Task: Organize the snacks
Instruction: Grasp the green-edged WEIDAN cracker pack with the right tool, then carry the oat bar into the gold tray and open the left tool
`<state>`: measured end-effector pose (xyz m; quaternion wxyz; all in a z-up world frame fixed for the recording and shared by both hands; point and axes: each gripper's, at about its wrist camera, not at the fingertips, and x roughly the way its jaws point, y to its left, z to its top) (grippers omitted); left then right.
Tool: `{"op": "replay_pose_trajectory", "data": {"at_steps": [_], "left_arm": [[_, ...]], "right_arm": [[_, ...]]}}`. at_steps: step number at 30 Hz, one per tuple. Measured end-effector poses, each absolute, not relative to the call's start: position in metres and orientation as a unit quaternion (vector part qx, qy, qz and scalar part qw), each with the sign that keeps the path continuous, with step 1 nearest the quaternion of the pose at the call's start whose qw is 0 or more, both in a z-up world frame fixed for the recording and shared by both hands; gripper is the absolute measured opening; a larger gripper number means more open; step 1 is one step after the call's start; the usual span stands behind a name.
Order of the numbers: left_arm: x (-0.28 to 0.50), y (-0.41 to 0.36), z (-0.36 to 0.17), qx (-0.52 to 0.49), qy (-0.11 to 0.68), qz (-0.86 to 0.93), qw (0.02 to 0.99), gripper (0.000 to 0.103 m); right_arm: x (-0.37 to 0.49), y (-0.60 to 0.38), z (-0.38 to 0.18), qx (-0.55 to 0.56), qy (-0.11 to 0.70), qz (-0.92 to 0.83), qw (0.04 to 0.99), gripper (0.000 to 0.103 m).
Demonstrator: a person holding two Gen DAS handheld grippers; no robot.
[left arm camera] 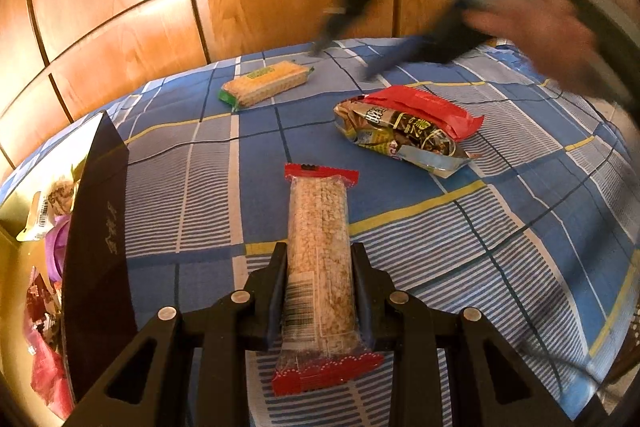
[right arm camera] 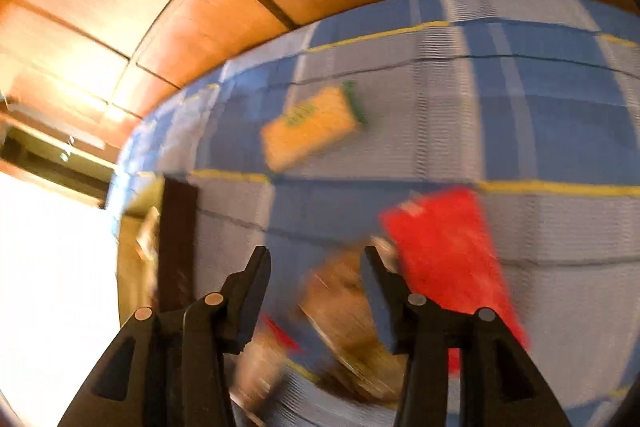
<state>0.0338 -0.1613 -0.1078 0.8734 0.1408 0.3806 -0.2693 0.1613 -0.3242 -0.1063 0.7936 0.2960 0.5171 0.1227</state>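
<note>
L claw [left arm camera: 319,263] grips rice bar [left arm camera: 319,259] just beside box [left arm camera: 98,247]; R claw [right arm camera: 316,259] wide, empty, w/ red pack [right arm camera: 448,247] beyond.

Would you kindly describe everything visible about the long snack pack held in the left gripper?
The long snack pack is a clear plastic sleeve showing pale, grainy puffed-rice cakes, with red crimped seals at both ends and a barcode on its left side. It points lengthwise away from the camera, above the blue checked cloth. The left gripper clamps its near half, one finger against each long side. Whether its far end rests on the cloth is unclear.
</note>
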Motion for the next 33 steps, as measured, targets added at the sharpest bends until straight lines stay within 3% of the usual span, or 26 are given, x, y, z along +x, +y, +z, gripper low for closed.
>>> {"op": "replay_pose_trajectory", "data": {"at_steps": [3,6,10,15,20,23,24,25,33], "left_arm": [[0.033,-0.16,-0.108,0.14,0.374,-0.274,0.875,0.03],[0.032,-0.159,-0.109,0.137,0.37,-0.277,0.876,0.03],[0.034,-0.155,-0.109,0.123,0.369,-0.284,0.876,0.03],[0.035,-0.154,-0.109,0.116,0.367,-0.291,0.876,0.03],[0.036,-0.153,-0.11,0.109,0.368,-0.294,0.876,0.03],[0.037,-0.153,-0.11,0.107,0.369,-0.293,0.875,0.03],[0.037,-0.152,-0.11,0.107,0.369,-0.293,0.875,0.03],[0.037,-0.152,-0.11,0.107,0.369,-0.293,0.875,0.03],[0.037,-0.153,-0.11,0.109,0.369,-0.293,0.875,0.03]], "right_arm": [[0.197,-0.318,-0.119,0.346,0.524,0.106,0.771,0.048],[0.228,-0.32,-0.132,0.386,0.525,0.06,0.756,0.067],[0.253,-0.319,-0.138,0.403,0.517,0.0,0.755,0.068],[0.281,-0.296,-0.128,0.306,0.539,-0.029,0.784,0.07],[0.292,-0.247,-0.129,0.106,0.573,-0.02,0.812,0.074],[0.289,-0.239,-0.13,0.063,0.573,-0.022,0.817,0.067],[0.287,-0.24,-0.128,0.06,0.569,-0.022,0.82,0.053],[0.284,-0.241,-0.127,0.057,0.567,-0.02,0.822,0.047],[0.227,-0.292,-0.092,0.037,0.534,0.005,0.845,0.047]]}}
